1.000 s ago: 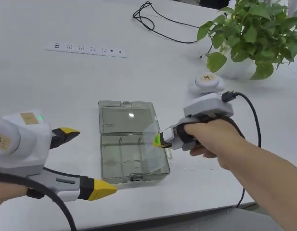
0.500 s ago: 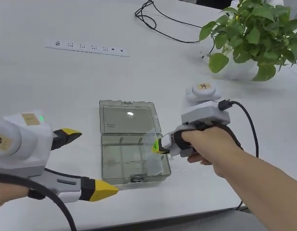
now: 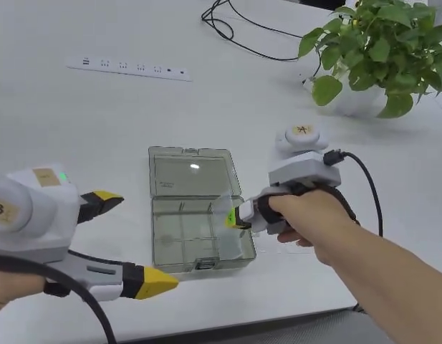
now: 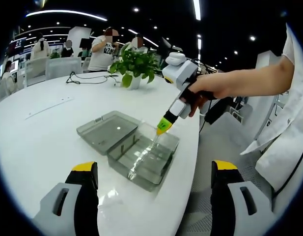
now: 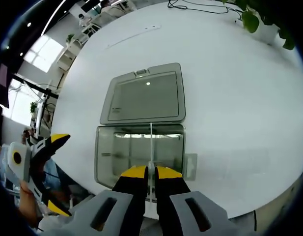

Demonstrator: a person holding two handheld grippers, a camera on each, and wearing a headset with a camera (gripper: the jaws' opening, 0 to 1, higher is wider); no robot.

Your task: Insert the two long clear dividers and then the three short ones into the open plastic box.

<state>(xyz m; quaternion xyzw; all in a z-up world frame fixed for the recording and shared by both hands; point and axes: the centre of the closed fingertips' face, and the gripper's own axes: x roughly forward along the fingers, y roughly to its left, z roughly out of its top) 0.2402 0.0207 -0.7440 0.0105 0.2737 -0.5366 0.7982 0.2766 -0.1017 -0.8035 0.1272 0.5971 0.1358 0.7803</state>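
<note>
The left gripper [image 3: 138, 240] hovers nearest the viewer, its yellow-tipped jaws spread wide and holding nothing. Just ahead of it and to its right, the open plastic box [image 3: 199, 264] sits on the white table [image 3: 77, 129]. The right gripper [image 3: 233, 217] is clamped on a clear divider [image 5: 151, 145], which stands on edge and reaches down into the box's tray. The hinged lid [image 3: 192, 175] lies flat beyond the tray. Farther past the right gripper are a round white puck [image 3: 301, 136] and a potted plant [image 3: 378, 50].

box [image 3: 179, 240]: on tabletop [image 3: 77, 136], before you
divider [image 5: 151, 142]: upright in box, under your right tool [image 3: 235, 217]
left tool [image 3: 138, 240]: left of box
power strip [image 3: 127, 69]: behind box
plant [image 3: 378, 50]: behind, right
</note>
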